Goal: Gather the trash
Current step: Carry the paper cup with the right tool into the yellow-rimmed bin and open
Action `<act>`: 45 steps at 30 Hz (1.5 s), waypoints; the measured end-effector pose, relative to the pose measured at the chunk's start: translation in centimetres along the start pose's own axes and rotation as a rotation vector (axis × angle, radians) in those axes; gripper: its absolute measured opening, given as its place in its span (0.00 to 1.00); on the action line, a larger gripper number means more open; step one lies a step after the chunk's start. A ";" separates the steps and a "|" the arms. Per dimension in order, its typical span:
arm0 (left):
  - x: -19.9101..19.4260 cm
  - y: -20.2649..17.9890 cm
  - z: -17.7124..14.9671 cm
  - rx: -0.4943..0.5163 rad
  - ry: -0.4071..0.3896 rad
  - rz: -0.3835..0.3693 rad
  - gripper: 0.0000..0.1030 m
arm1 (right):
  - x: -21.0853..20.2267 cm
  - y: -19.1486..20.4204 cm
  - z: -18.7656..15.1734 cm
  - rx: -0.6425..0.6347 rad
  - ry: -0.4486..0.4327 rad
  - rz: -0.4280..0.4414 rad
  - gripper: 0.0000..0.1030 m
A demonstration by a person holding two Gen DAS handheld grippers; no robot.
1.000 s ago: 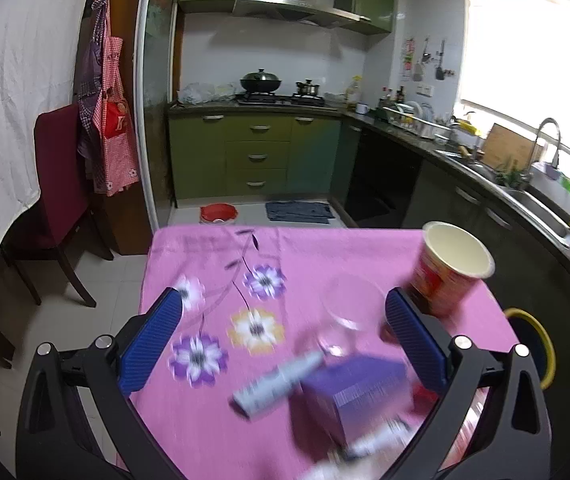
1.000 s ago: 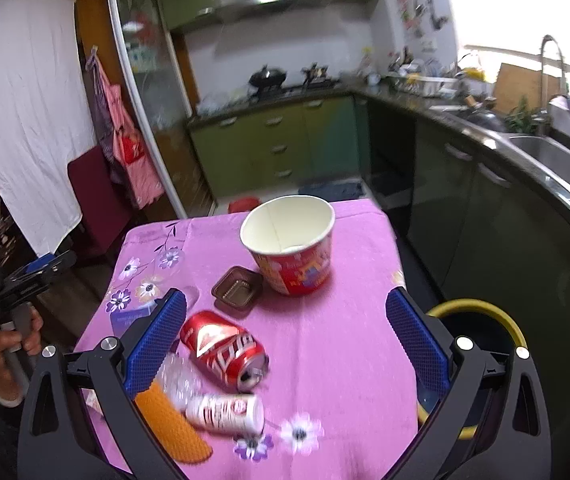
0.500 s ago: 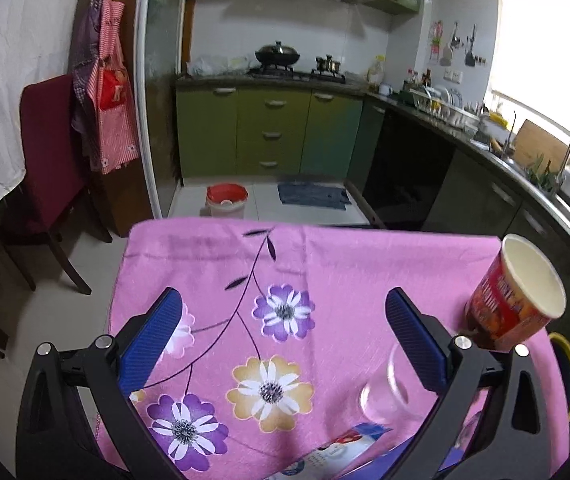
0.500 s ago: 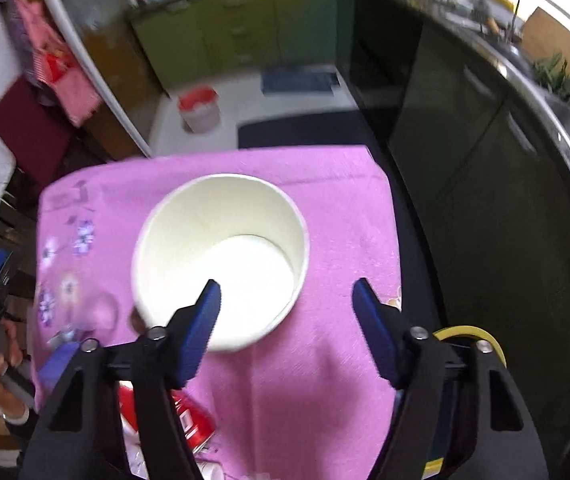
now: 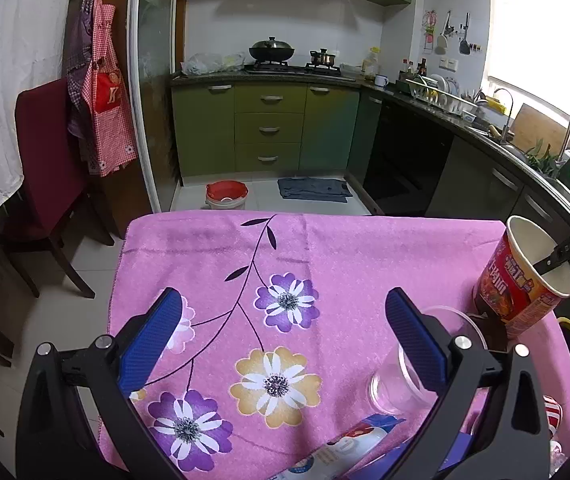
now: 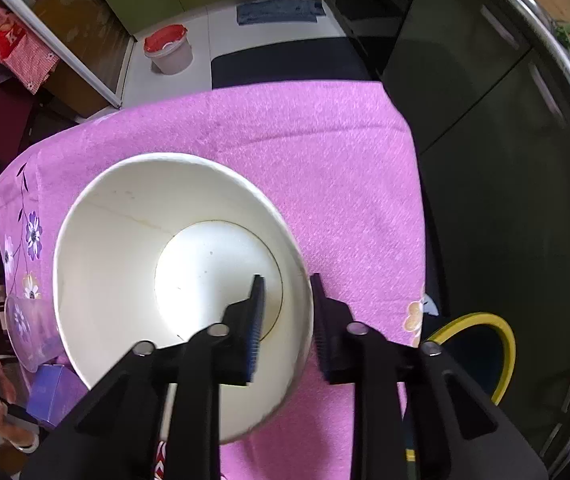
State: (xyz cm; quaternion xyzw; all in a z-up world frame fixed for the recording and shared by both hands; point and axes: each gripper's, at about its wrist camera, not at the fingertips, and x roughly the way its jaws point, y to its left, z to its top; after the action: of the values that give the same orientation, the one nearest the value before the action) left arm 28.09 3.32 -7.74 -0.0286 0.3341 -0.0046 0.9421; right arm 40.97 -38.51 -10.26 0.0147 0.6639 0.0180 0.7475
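A pink floral tablecloth [image 5: 365, 248] carries the paper noodle cup [image 6: 125, 240], red-printed outside, plain white and empty inside, near its right edge. The right gripper [image 6: 285, 300], jaws just closing, pinches the cup's rim wall; the left gripper [image 5: 281, 320] hovers wide open.

Empty noodle cup [image 6: 125, 264], perhaps tilted

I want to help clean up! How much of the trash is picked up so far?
Nothing looks binned yet. The right gripper has just been closing, its fingers astride the wall of the big red-and-white paper noodle cup. A clear plastic cup and a blue-and-white wrapper remain on the pink flowered tablecloth.
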 end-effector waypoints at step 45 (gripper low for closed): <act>-10.6 -3.8 -2.1 0.101 -0.004 -0.076 0.94 | 14.0 -28.2 -16.6 0.476 0.064 -0.010 0.11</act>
State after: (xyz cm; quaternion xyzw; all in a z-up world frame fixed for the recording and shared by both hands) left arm 18.54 -0.28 -2.46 0.0065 0.3300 -0.0571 0.9422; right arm 26.36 -66.09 -27.38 0.1868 0.6729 -0.1421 0.7015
